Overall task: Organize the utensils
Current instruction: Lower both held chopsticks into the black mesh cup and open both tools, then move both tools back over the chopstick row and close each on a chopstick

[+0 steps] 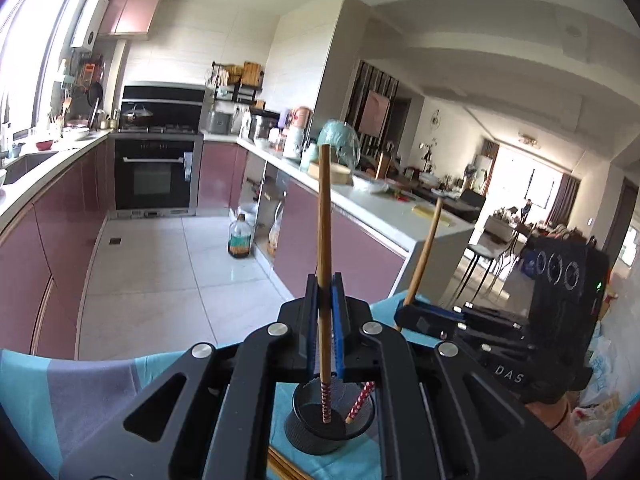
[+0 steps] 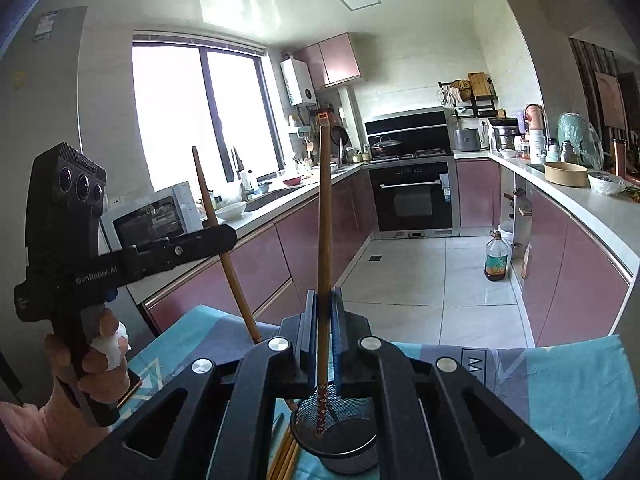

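My left gripper [image 1: 325, 294] is shut on a wooden chopstick [image 1: 323, 216] held upright, its red patterned end down inside a black mesh holder [image 1: 320, 436]. My right gripper [image 2: 324, 308] is shut on a second chopstick [image 2: 324, 220], also upright with its patterned end in the same holder [image 2: 340, 446]. The right gripper [image 1: 420, 314] with its chopstick [image 1: 424, 252] shows at the right of the left wrist view. The left gripper [image 2: 226, 236] with its chopstick [image 2: 228, 248] shows at the left of the right wrist view.
The holder stands on a table with a blue and grey cloth [image 2: 568, 392]. Several loose chopsticks [image 2: 286, 456] lie on the cloth beside the holder. Beyond are a kitchen floor, pink cabinets [image 2: 572, 280] and an oven [image 2: 414, 196].
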{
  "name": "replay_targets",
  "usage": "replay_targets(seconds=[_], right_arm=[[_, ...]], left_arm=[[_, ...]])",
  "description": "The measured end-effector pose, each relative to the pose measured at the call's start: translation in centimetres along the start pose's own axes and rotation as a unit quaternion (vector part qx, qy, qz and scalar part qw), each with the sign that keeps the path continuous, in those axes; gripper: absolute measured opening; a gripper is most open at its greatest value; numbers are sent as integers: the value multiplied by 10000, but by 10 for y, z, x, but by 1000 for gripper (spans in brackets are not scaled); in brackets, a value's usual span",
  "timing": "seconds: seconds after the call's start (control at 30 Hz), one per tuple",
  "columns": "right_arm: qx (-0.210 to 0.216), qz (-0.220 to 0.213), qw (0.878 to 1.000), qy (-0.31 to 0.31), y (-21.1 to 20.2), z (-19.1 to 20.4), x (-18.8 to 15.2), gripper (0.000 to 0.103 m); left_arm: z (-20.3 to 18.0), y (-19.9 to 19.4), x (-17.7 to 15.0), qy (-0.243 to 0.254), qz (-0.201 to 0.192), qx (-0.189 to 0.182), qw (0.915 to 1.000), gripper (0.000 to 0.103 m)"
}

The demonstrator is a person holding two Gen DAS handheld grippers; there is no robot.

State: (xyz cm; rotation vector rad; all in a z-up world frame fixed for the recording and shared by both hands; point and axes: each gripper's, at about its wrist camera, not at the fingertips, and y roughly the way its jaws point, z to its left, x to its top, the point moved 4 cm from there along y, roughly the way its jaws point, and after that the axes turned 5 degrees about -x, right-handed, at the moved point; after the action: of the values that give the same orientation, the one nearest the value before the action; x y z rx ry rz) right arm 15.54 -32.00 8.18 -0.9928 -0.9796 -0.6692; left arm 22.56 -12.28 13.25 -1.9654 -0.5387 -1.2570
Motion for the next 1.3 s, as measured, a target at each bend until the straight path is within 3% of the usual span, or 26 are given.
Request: replay_targets(seconds=[0.2, 0.33, 0.37, 0.47, 0.67, 0.83, 0.97, 1.1, 1.3], right_arm=[[-33, 661, 9978, 73, 38, -8, -23, 6], [-117, 1102, 9937, 166, 60, -12, -43, 8], [-187, 1183, 9926, 185, 65, -15, -46, 15], [-389, 1258, 9910, 221, 70, -20, -51, 30], [-374, 1049, 9934, 264, 54, -14, -50, 34], [-52, 869, 9961, 159, 27, 4, -51, 39], [294, 825, 9961, -140, 5, 30, -58, 40], [454, 1139, 9911, -517, 2, 55, -87, 40], [463, 2112, 9750, -518, 33, 65, -156, 37]], left_arm=[[4, 53, -40, -70, 908, 33, 9958, 7], [13, 79, -64, -110, 1247, 82, 9921, 7], [16, 84, -68, -128, 1313, 111, 9912, 8], [24, 95, -75, -154, 1375, 271, 9900, 22], [33, 77, -82, -18, 1118, 584, 9920, 42], [45, 46, -90, 44, 897, 917, 9917, 49], [56, 21, -120, -49, 1063, 1099, 9882, 53], [69, 11, -162, -197, 1449, 1120, 9829, 54], [77, 11, -222, -307, 1946, 1173, 9734, 54]])
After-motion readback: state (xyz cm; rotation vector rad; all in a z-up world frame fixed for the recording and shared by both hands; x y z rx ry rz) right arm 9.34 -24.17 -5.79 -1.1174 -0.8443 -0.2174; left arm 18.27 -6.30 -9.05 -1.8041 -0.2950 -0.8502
